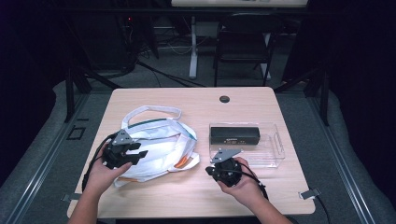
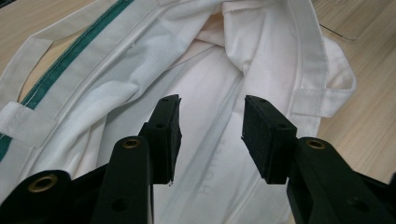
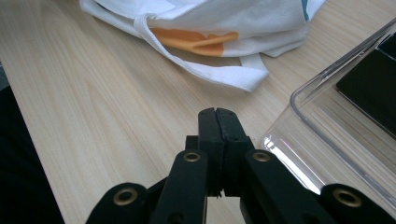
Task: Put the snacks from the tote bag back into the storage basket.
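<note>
A white cloth tote bag [image 1: 154, 144] with a green stripe and an orange patch lies crumpled on the left half of the wooden table [image 1: 187, 196]. My left gripper [image 1: 140, 154] hovers over the bag's left side. In the left gripper view its jaws [image 2: 212, 121] stand open just above the white cloth [image 2: 140, 70], with nothing pinched between the pads. My right gripper [image 1: 212, 170] is low over bare table, right of the bag and in front of the tray. Its jaws [image 3: 217, 116] are shut together on nothing. The bag's handle and orange patch [image 3: 224, 23] lie beyond them.
A clear plastic tray [image 1: 275, 149] sits on the right half of the table and holds a long black box [image 1: 235, 135]. The tray's rounded corner [image 3: 299, 100] is close to the right gripper's right side. A round black cable port [image 1: 224, 99] is near the far edge.
</note>
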A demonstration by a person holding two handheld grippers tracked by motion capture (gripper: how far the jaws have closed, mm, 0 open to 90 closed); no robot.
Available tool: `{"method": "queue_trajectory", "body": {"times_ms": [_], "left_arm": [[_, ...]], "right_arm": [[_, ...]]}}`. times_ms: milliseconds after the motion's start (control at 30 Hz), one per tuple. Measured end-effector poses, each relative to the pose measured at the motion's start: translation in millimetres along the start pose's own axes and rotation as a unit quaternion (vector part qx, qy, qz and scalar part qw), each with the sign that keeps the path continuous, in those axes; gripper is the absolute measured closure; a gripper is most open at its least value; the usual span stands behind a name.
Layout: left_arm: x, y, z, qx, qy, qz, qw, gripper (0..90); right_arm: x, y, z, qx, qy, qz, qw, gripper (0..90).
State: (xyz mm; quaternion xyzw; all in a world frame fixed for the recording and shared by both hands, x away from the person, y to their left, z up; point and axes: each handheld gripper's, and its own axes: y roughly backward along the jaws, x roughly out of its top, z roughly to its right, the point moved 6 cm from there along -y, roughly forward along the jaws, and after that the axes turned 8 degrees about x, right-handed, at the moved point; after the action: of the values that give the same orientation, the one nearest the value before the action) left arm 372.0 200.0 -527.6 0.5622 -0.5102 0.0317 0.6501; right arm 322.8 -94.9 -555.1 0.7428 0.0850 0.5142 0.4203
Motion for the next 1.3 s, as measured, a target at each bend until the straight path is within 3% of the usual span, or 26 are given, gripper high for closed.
{"method": "queue_trajectory", "body": {"times_ms": [400,967,1300], "left_arm": [[-4.1,3.2,-3.1,0.011,0.002,0.010,0.9999,53.2],[-8.0,-0.1,-2.4,0.020,-0.008,-0.001,0.9998,52.8],[-7.2,0.2,-2.9,0.026,-0.007,0.005,0.9996,52.7]], "right_arm": [[-8.8,-12.4,-3.5,0.018,0.001,-0.006,0.9998,87.3],[-13.5,-24.9,-8.1,0.013,0.015,-0.008,0.9998,84.5],[-14.8,-27.6,-8.7,0.013,0.017,-0.011,0.9997,82.8]]}}
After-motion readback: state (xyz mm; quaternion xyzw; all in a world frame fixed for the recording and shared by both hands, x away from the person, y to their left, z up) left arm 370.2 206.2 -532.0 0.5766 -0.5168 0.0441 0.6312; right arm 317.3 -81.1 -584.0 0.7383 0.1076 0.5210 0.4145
